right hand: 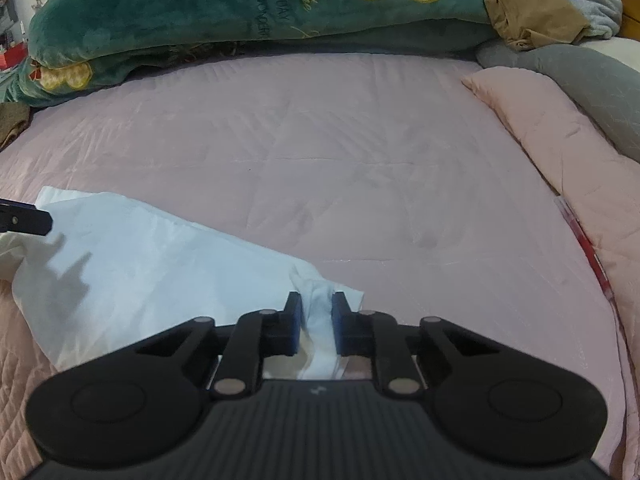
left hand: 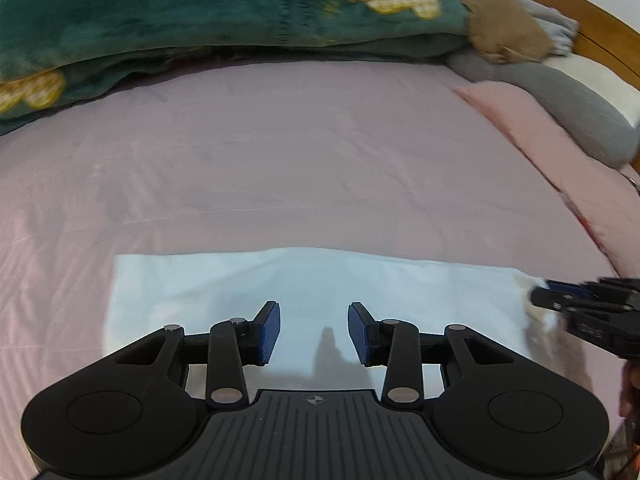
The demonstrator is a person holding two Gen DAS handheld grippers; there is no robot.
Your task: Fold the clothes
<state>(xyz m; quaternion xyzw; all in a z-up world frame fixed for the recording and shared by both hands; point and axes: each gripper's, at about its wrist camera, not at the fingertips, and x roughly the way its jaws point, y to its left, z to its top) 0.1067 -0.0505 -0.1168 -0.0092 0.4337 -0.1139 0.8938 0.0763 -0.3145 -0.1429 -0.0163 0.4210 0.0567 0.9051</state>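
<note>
While a pink bedspread [right hand: 320, 152] fills most of both views, its near edge is hidden under the gripper bodies and its far side under a dark green blanket [right hand: 200, 4] whose lettering is too warped to read in full. A pink pillow [right hand: 552, 136] and a grey pillow [right hand: 592, 80] run off the right edge, and a tan cloth [right hand: 528, 4] sits bunched on the blanket's right end. On the bedspread close to the cameras lies the white garment [left hand: 304, 288], folded flat; its near part is covered by the left gripper [left hand: 314, 332], so its full outline cannot be made out. That gripper hovers over the cloth with its blue pads well apart, nothing between them. The right gripper [right hand: 316, 322] is clenched on a gathered corner of the garment, the fabric pinched between its pads; from the left wrist view it shows blurred at the garment's right edge
</note>
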